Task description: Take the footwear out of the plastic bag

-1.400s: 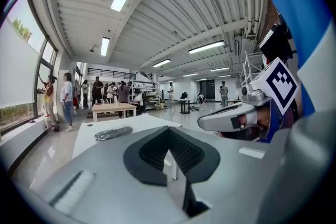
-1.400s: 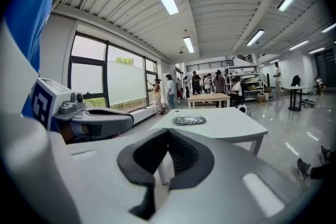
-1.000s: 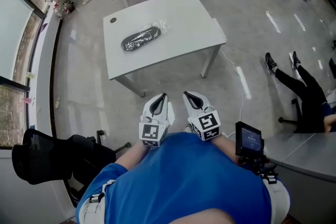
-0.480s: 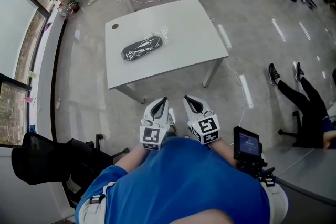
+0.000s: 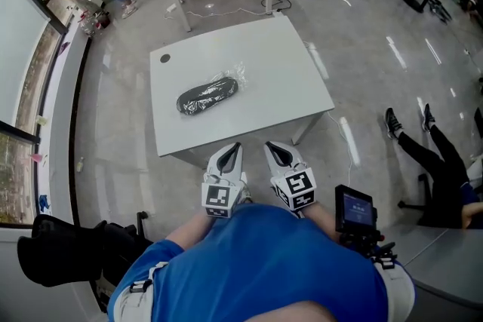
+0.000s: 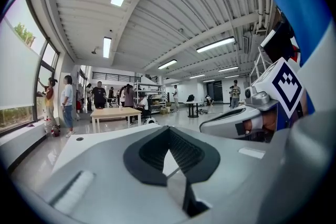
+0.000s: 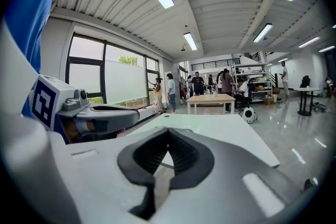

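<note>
My left claw (image 5: 229,154) and right claw (image 5: 278,153) are both closed and empty, side by side short of the tabletop (image 5: 279,72); the shoe (image 5: 205,96) lies ahead and leftward, well apart, nearer my left claw; its long axis slants near-left to far-right; it sits inside the plastic bag (image 5: 235,74).

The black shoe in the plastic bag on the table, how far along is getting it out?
Done: nothing yet; the black shoe lies inside the clear plastic bag on the white rectangular table. In hand: nothing; the left tool and right tool are both shut and empty, held near the person's chest, short of the table. Left: reach the bag, grip it, pull the shoe out.
</note>
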A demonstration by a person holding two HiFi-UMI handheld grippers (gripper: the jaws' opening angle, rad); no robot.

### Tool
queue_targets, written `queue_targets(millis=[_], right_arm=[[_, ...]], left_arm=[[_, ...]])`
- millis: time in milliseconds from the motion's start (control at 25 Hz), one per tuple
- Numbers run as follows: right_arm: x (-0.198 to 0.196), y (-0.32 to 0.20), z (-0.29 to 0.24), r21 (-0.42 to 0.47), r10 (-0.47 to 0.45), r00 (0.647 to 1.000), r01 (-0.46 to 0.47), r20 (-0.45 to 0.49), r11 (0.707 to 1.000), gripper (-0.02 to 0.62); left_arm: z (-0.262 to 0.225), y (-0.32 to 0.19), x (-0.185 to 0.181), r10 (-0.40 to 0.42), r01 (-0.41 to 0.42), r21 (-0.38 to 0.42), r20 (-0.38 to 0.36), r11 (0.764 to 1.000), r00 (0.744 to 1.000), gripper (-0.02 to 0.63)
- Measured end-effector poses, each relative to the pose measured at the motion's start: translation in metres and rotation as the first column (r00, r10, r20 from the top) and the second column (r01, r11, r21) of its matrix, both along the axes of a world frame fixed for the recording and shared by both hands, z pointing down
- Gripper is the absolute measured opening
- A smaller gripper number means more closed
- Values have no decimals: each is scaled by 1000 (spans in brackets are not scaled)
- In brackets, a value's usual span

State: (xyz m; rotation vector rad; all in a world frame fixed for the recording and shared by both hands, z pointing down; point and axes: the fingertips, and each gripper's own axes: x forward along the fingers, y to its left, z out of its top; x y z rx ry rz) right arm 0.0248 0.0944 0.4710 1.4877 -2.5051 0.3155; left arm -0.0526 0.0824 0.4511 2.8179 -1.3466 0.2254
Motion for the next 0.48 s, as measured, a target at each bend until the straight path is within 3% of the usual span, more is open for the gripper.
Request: queue_targets(millis=[480], right_arm=[[-64, -103, 0, 10, -4, 1000, 4, -22, 1000, 3]], left_arm=[[5, -103, -67, -10, 10, -1, -15, 1000, 1000, 6]])
